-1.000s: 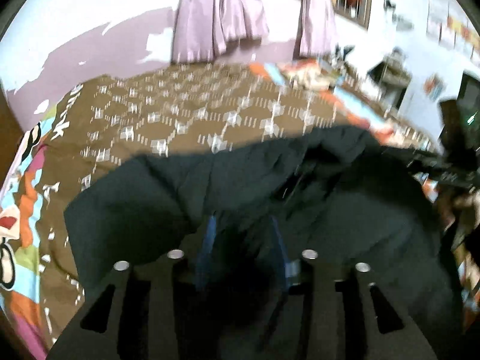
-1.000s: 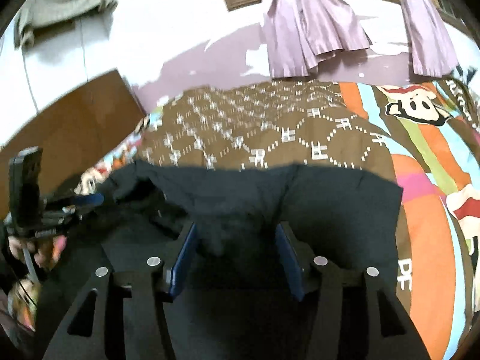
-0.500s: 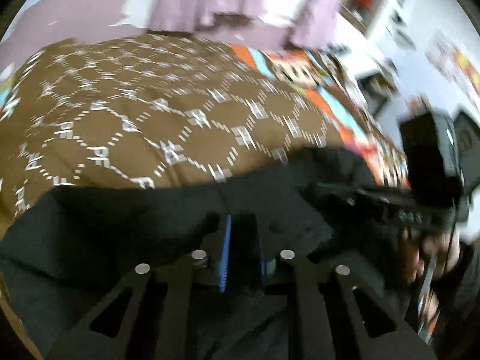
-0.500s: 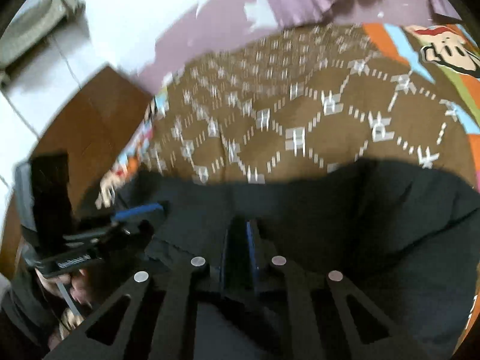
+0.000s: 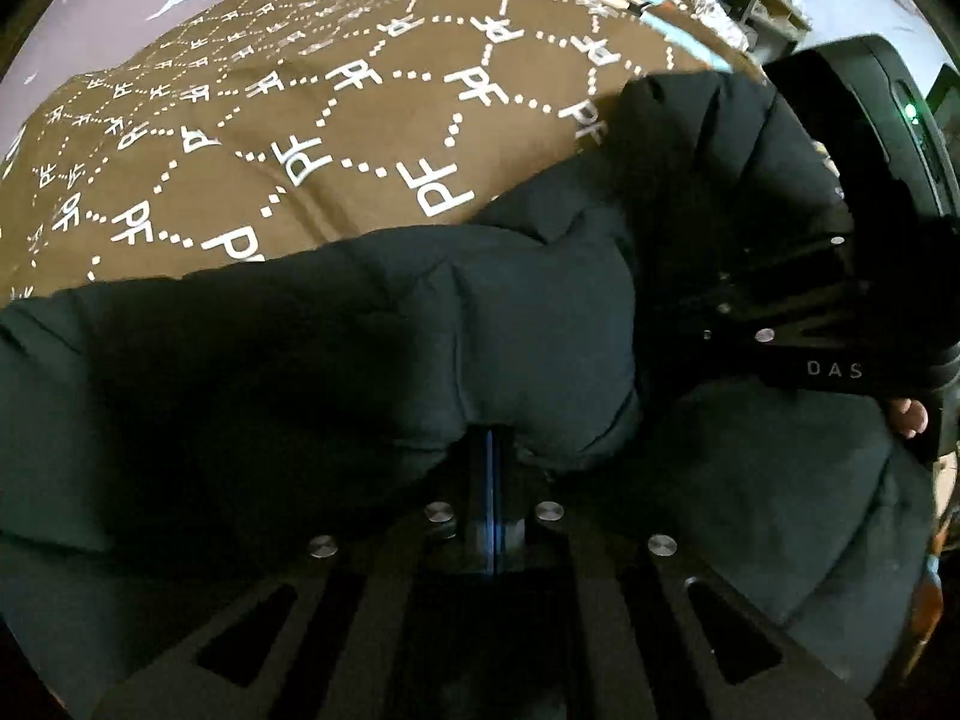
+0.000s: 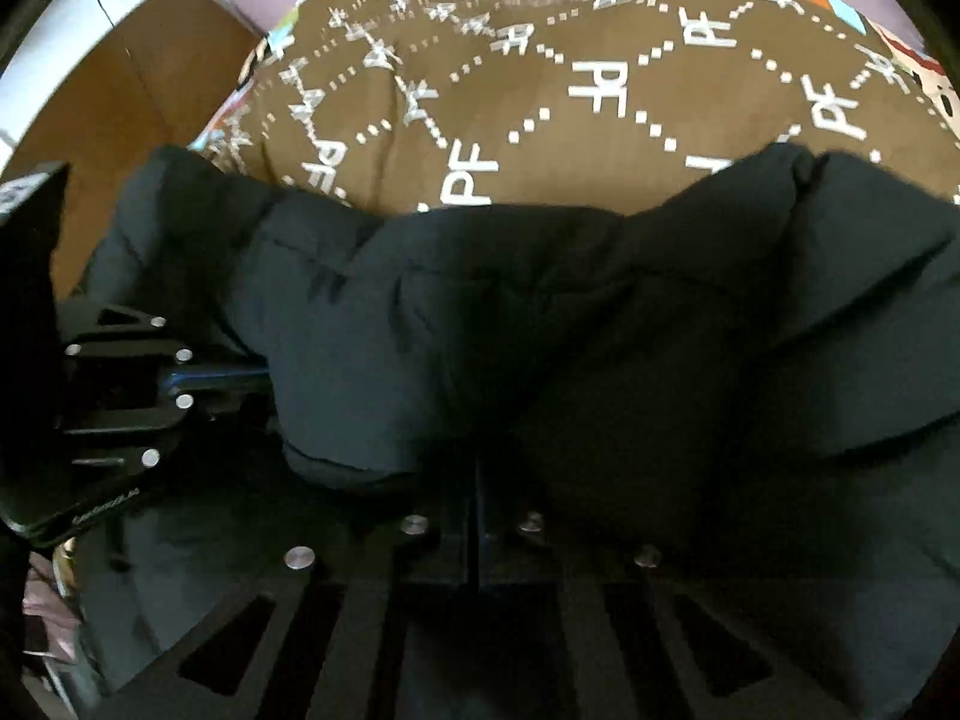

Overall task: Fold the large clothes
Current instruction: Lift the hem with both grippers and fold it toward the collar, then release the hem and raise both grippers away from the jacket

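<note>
A black padded jacket (image 5: 336, 372) lies bunched across the near part of the bed and fills the lower half of both views. My left gripper (image 5: 492, 450) is shut, its blue-lined pads pinching a puffed fold of the jacket that bulges over the tips. In the right wrist view the jacket (image 6: 600, 312) is gathered the same way, and my right gripper (image 6: 477, 468) is shut on a fold of it. Each gripper shows in the other's view: the right gripper (image 5: 798, 324) at the right edge, the left gripper (image 6: 174, 381) at the left edge, both buried in the fabric.
A brown bedspread (image 5: 360, 120) with a white dotted diamond and letter pattern stretches beyond the jacket. A colourful cartoon sheet (image 6: 906, 54) borders it. A wooden panel (image 6: 120, 96) stands at the bed's left side. A person's fingertip (image 5: 909, 414) shows on the right handle.
Both grippers dropped toward the bed and tilted downward, and their jaws went from wide apart to shut on the jacket. The wall and curtains have left the views.
</note>
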